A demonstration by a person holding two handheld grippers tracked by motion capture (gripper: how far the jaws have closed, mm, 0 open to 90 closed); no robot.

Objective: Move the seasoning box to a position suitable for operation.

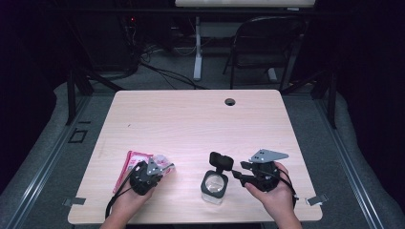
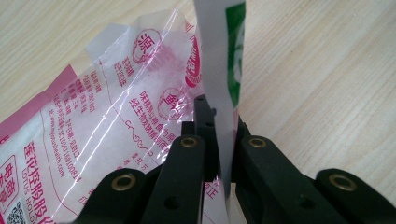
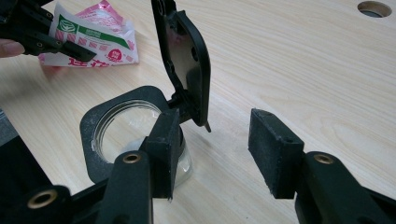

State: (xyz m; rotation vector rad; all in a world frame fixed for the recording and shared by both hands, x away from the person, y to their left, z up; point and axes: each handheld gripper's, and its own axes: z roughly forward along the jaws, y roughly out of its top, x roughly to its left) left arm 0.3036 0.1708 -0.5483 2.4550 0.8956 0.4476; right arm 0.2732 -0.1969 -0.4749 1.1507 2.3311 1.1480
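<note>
At the left of the light wooden table [image 1: 200,124], the left gripper [image 1: 162,169] is clenched on the top edge of a pink and clear plastic sachet printed with Chinese characters [image 1: 134,162]. In the left gripper view the jaws stand closed on a white strip of the sachet [image 2: 219,93], which rises upright between them, while the rest of the packet lies slack to one side on the wood. A person's hand [image 1: 129,200] holds this gripper from below.

Near the table's front edge, right of centre, stands a clear glass jar with a black square collar [image 1: 213,185]; its black hinged lid [image 1: 221,161] is raised and tilted back.

Just beside the jar, the right gripper [image 3: 212,149] is released: its jaws stand apart, one pad [image 3: 166,144] against the jar's collar at the hinge, the other clear over bare wood
</note>
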